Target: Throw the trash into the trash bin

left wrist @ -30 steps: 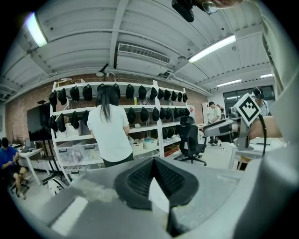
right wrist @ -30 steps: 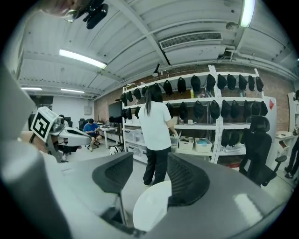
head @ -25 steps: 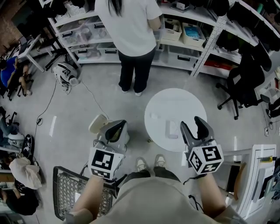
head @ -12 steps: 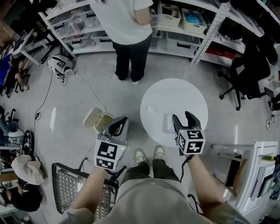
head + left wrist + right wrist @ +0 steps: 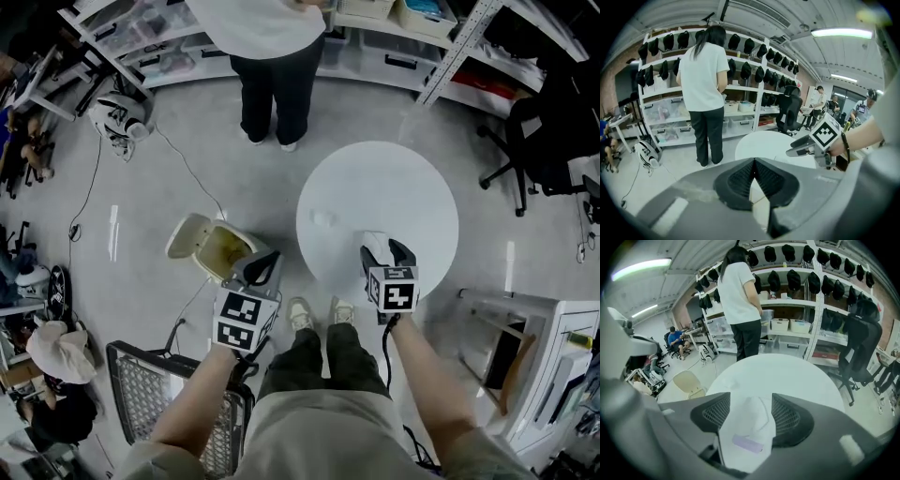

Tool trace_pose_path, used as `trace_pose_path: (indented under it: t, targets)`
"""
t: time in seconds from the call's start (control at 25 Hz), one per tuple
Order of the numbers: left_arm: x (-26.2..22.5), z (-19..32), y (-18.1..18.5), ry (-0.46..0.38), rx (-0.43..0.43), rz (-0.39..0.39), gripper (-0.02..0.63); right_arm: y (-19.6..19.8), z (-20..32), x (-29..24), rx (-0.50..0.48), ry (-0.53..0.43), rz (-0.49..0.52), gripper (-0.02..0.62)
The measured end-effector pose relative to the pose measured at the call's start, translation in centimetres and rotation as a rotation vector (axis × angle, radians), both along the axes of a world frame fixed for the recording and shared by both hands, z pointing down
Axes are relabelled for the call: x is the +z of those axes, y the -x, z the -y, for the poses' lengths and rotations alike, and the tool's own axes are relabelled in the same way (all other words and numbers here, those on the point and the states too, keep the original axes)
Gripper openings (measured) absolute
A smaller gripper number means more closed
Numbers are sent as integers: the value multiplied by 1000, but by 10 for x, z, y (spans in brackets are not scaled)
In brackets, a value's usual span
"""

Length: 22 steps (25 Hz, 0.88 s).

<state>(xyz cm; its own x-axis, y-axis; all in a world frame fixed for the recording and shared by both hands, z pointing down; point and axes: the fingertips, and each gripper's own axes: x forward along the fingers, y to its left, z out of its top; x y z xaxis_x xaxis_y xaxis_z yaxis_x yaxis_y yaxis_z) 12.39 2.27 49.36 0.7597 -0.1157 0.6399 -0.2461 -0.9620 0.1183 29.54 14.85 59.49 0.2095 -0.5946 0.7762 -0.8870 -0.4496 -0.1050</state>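
A white packet (image 5: 374, 247) with a purple label (image 5: 748, 444) lies near the front edge of the round white table (image 5: 412, 202). My right gripper (image 5: 385, 253) is down over it, jaws opening, and the packet (image 5: 749, 425) lies between the fingers without being squeezed. A small crumpled white scrap (image 5: 322, 218) sits further left on the table. The beige trash bin (image 5: 221, 249) stands on the floor to the table's left with its lid (image 5: 187, 236) flipped open. My left gripper (image 5: 260, 272) hovers by the bin's near right side, its pads (image 5: 740, 180) meeting at the tips with nothing in them.
A person in a white shirt (image 5: 267, 56) stands at the shelving (image 5: 394, 47) beyond the table. A wire basket (image 5: 155, 403) is by my left leg, a white cabinet (image 5: 530, 328) at right, an office chair (image 5: 548, 122) far right. A cable (image 5: 187, 173) runs across the floor.
Both grippers have sunk. The right one came down onto the table around the white packet; the left dropped beside the open bin. The head view has tilted further down.
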Motion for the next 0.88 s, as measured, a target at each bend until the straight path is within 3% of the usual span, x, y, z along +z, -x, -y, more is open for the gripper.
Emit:
trace_pose_path:
  t: [0.4, 0.88]
  targets:
    - [80, -12, 5, 124, -4, 107, 2, 1, -11, 86, 29, 170, 21, 330]
    - [82, -5, 9, 156, -45, 108, 2, -10, -8, 75, 34, 178, 3, 322]
